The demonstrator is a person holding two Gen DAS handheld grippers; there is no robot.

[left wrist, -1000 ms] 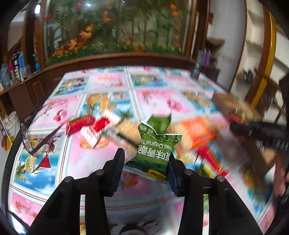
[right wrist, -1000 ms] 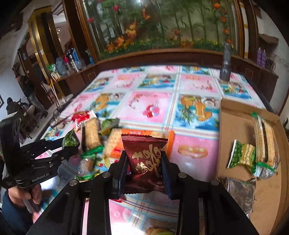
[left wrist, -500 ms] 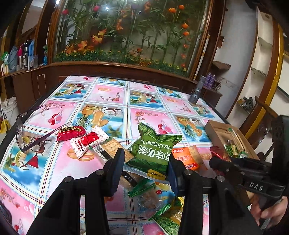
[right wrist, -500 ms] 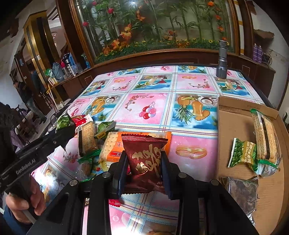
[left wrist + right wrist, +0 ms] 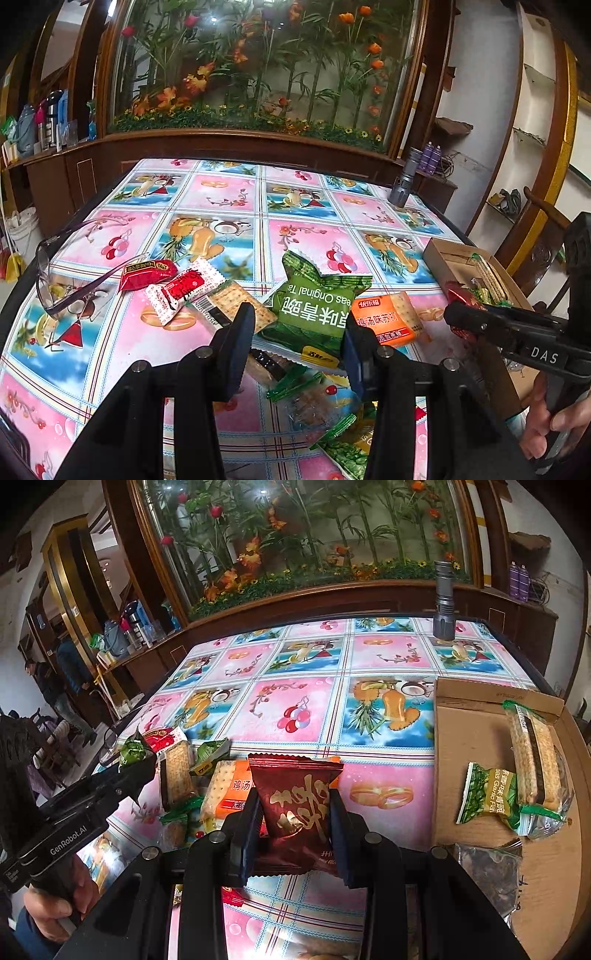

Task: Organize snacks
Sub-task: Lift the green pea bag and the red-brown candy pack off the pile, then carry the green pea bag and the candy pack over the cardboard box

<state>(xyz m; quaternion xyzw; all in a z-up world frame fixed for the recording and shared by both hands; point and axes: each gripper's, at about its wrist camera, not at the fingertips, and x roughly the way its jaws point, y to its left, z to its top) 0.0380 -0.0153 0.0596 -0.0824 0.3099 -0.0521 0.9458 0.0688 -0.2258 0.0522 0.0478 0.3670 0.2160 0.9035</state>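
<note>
Both tools were pinching snacks above the counter [image 5: 229,192]. Left tool [image 5: 295,341] clamped a green pea packet [image 5: 314,306] between its fingers, the packet standing up with its crimped top toward the far end, printing upside down in the left wrist view. Right tool [image 5: 291,829] gripped a dark red packet [image 5: 295,805] with gold characters, upright between its fingers. Below and between them lay a loose pile on the patterned cloth: an orange cracker pack [image 5: 388,317] just right of the green packet, a plain cracker pack [image 5: 232,299] to its left, then a red-and-white sweet [image 5: 184,291] and a red packet [image 5: 146,273] farther left, beside a pair of glasses [image 5: 66,273]. More green wrappers [image 5: 343,450] sat near the front edge. At the right end of the counter stood an open cardboard box [image 5: 476,746] holding a green garlic-pea packet [image 5: 487,794], a long cracker sandwich pack [image 5: 532,760] and a dark foil bag [image 5: 487,871]. A grey flashlight [image 5: 445,602] stood upright at the far right corner.
</note>
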